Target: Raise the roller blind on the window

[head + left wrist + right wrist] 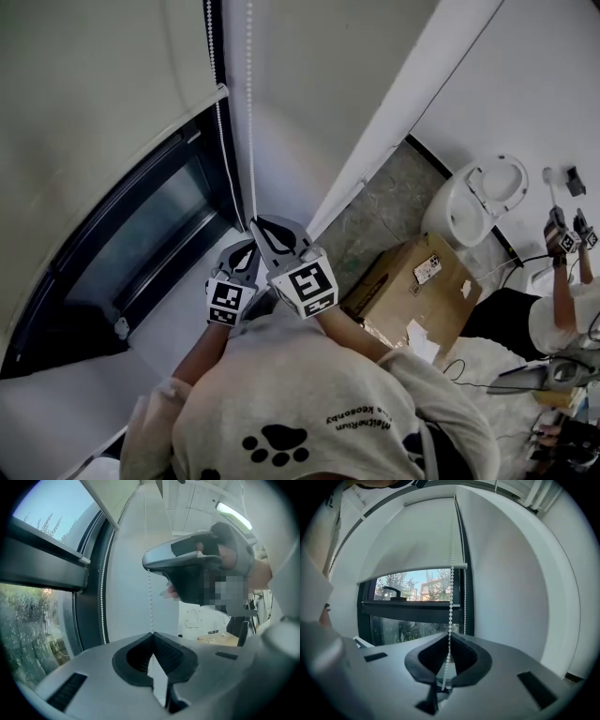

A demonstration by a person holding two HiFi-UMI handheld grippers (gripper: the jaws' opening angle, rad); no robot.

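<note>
So, left gripper (152, 633) and right gripper (451, 634) clench white bead chain (451, 573); cream roller blind (408, 545) part-raised; next, likely pull down.

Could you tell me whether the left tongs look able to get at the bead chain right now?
Probably yes: the left tongs look shut on the bead chain, just below the right tongs, which grip the same strand. Nothing stands in the way.

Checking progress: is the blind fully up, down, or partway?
Partly raised: the roller blind ends partway down, with window glass exposed below its bottom edge.
</note>
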